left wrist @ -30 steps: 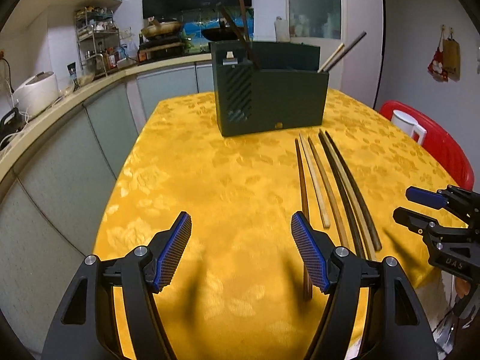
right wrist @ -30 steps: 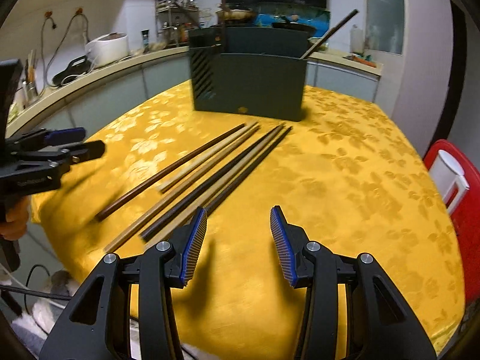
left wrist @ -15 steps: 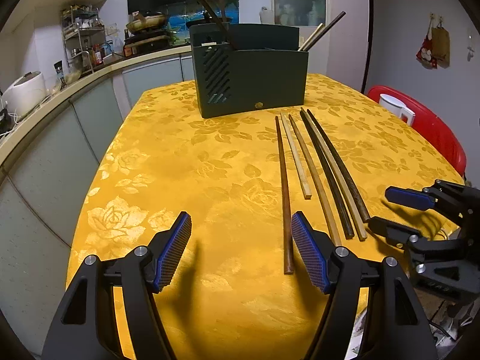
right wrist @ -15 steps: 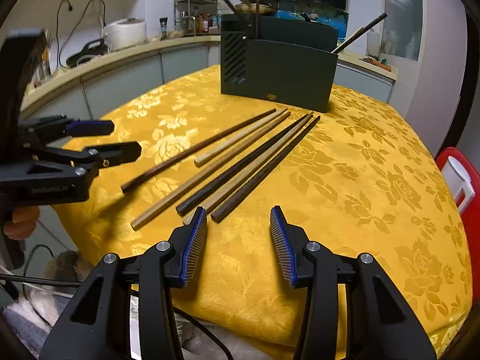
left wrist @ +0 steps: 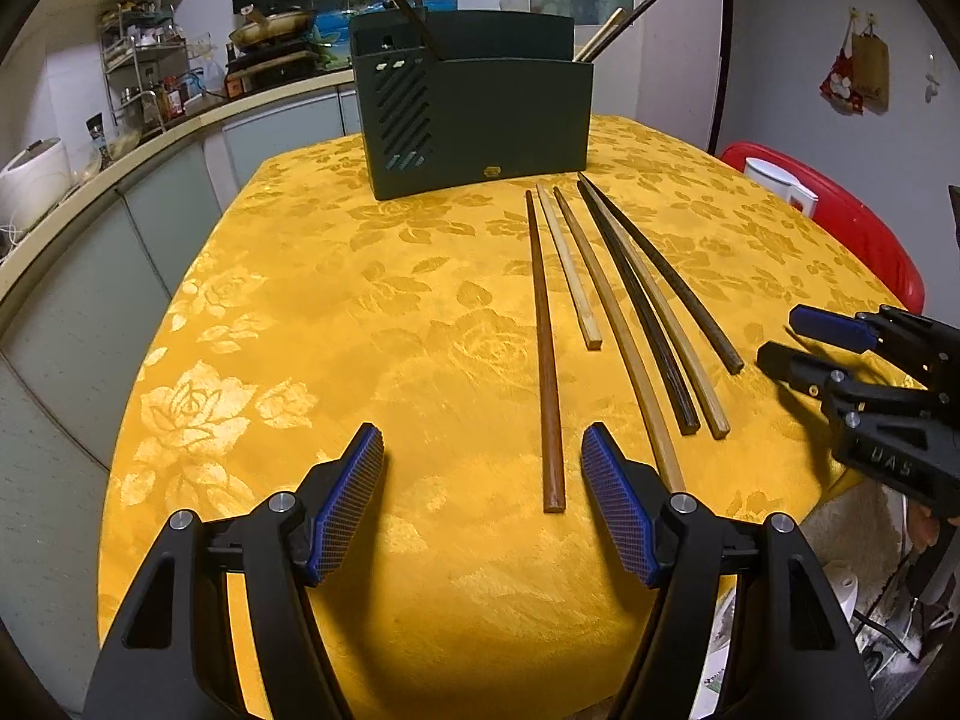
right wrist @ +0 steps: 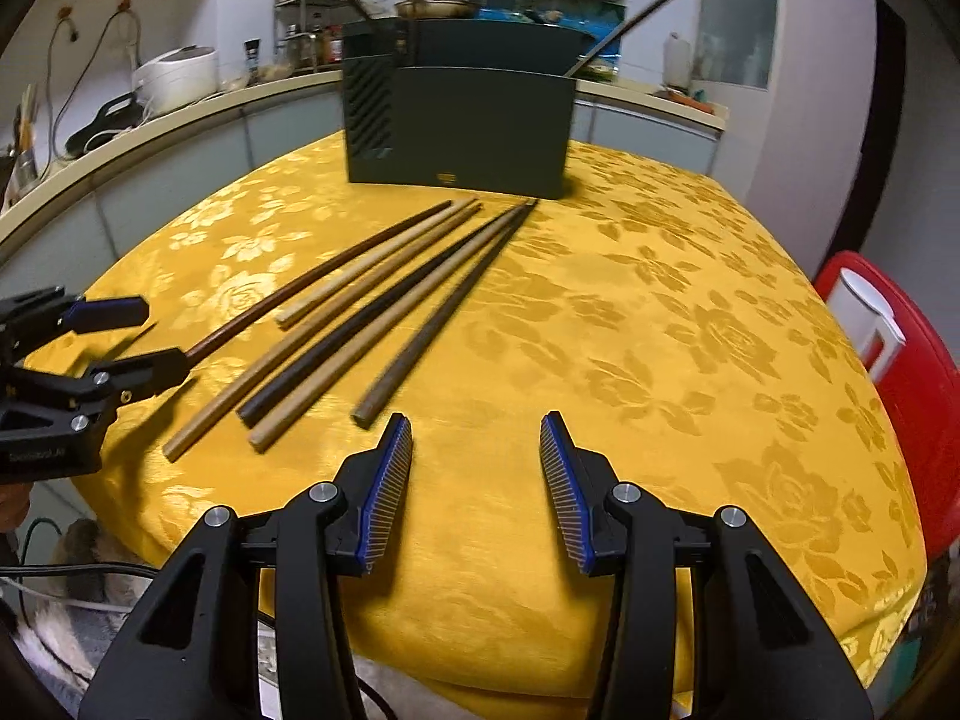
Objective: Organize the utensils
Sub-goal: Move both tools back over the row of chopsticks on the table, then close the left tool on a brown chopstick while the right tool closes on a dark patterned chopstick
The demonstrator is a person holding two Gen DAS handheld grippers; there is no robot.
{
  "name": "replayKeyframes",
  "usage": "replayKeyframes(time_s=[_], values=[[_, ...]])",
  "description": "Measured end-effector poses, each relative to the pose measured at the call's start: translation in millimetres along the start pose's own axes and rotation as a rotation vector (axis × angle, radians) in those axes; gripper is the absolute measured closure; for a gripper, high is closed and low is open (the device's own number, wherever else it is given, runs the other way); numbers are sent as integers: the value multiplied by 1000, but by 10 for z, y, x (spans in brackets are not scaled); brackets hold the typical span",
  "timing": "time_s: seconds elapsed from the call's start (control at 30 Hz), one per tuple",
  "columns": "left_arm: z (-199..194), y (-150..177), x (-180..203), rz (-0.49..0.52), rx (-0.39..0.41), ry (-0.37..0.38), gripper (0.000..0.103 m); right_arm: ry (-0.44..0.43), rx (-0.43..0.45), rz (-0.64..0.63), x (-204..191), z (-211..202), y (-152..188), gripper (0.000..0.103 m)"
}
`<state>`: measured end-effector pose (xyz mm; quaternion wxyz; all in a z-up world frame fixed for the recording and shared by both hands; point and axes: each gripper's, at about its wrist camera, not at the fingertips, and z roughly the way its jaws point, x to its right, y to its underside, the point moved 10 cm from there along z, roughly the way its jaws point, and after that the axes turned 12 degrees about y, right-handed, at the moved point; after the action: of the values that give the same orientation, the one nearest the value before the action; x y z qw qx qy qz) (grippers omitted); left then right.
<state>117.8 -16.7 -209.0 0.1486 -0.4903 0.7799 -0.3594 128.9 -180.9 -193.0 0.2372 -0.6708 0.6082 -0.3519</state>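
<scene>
Setting: kitchen with a curved counter running along the left wall; a rice cooker is sitting on it.
Surface: round surface wearing a yellow floral cloth.
Holder: dark green utensil holder is standing upright at the far side of the surface; several sticks are leaning out of its top, at its left and right ends.
Chopsticks: six chopsticks are lying side by side on the cloth, tips pointing toward the holder, fanning slightly apart toward the near edge.
Order from left, left wrist view: reddish-brown chopstick, short pale chopstick, long tan chopstick, black chopstick, another tan chopstick, dark grey chopstick.
Left tongs: left tongs are hovering just above the near edge, spread wide and holding nothing; the butt of the reddish-brown chopstick is lying between the two pads, nearer the right one, touching neither.
Right tongs: right tongs are hovering parted and empty, just beyond the near end of the dark grey chopstick.
Background: red chair beside the surface is carrying a white jug.
</scene>
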Motion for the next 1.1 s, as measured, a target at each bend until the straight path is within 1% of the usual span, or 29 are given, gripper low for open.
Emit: replayKeyframes(time_s=[0.1, 0.23, 0.33, 0.5, 0.57, 0.63, 0.7, 0.73, 0.93, 1.03, 1.1], values=[[15, 16, 4, -9, -4, 10, 37, -14, 3, 15, 6, -10, 19, 60], [15, 25, 5, -10, -2, 9, 39, -69, 10, 13, -119, -35, 10, 60], [15, 24, 4, -10, -1, 9, 39, -91, 19, 0, -220, -51, -20, 60], [18, 8, 10, -5, 1, 17, 45, -89, 28, -18, -313, -5, -72, 60], [22, -1, 17, -3, 2, 18, 50, -89, 30, -19, -326, 1, -85, 60], [22, -5, 20, -4, 5, 16, 57, -86, 28, -13, -316, 12, -90, 61], [23, -12, 22, -6, 9, 16, 61, -78, 24, -2, -281, 24, -88, 62], [25, -16, 27, -7, 10, 16, 63, -72, 22, 3, -248, 32, -88, 65], [30, -19, 52, -10, 17, 21, 67, -11, 9, 48, -4, 71, -59, 68], [33, -20, 87, -8, 24, 31, 68, -28, 12, 58, -5, 80, -57, 70], [40, -22, 112, -3, 31, 32, 68, -40, 19, 58, -30, 83, -64, 73]])
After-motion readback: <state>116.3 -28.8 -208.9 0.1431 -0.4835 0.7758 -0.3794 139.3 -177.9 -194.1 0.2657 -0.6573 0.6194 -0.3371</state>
